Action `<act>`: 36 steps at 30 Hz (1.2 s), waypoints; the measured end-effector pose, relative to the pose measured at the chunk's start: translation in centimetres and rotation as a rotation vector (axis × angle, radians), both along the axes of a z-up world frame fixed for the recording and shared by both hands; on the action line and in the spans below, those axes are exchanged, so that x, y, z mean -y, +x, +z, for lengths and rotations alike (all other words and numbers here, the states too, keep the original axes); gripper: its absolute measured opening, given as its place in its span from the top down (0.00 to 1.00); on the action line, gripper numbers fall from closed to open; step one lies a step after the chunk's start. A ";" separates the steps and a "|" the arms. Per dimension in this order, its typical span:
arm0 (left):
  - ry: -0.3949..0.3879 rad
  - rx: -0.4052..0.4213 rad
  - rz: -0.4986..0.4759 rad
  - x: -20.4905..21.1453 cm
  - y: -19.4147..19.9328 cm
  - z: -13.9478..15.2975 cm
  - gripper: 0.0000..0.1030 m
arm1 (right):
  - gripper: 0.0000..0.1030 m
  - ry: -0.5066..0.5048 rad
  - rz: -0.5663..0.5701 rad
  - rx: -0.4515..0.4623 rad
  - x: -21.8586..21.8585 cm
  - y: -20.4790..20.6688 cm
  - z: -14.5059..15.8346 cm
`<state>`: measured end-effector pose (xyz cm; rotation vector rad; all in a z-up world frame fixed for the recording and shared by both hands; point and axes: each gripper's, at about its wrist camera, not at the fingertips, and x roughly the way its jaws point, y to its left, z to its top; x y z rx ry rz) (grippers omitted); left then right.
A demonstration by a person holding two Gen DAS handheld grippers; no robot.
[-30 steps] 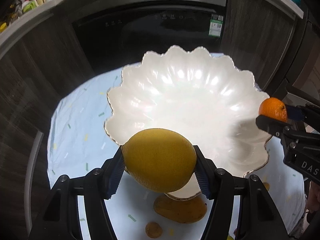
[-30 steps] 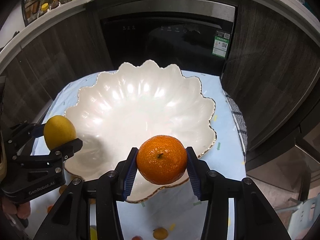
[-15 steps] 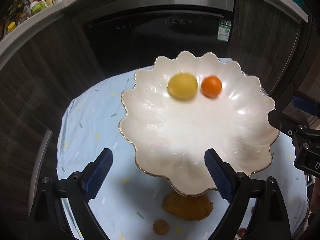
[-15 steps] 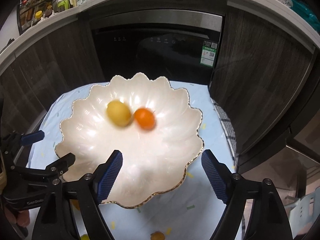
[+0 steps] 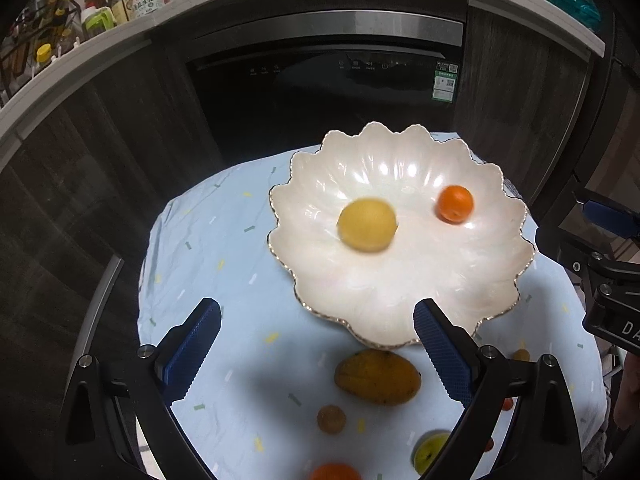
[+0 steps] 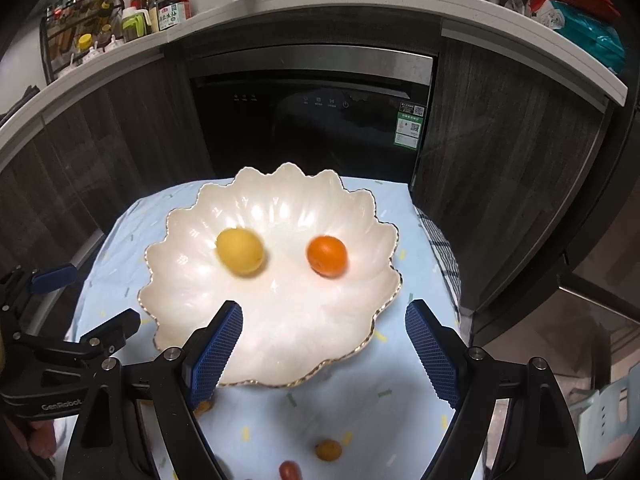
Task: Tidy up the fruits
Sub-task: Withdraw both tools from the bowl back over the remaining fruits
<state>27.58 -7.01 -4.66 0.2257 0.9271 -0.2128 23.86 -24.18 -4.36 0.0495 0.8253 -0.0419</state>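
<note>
Left gripper (image 5: 316, 336), right gripper (image 6: 324, 340): jaws apart, empty | lemon (image 5: 367, 224), orange (image 5: 455, 203) loose in bowl (image 5: 400, 300) | lift clear of rim; mango (image 5: 378, 377) likely next.

Black glass-front built-in appliance (image 6: 312, 128) behind, dark wood-grain cabinet doors (image 6: 492, 168) beside it, sauce bottles (image 6: 172, 4) on white countertop (image 6: 280, 4).
</note>
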 end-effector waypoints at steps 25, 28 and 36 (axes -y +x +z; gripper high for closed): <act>-0.006 0.063 0.015 -1.9 -4.8 1.8 0.04 | 0.18 0.008 0.014 0.027 -1.6 -4.8 0.9; -0.006 0.068 0.014 -1.9 -5.3 1.8 0.04 | 0.18 0.009 0.017 0.026 -1.8 -5.2 0.8; -0.006 0.074 0.011 -2.1 -6.7 1.5 0.04 | 0.18 0.004 0.019 0.025 -2.0 -6.5 0.4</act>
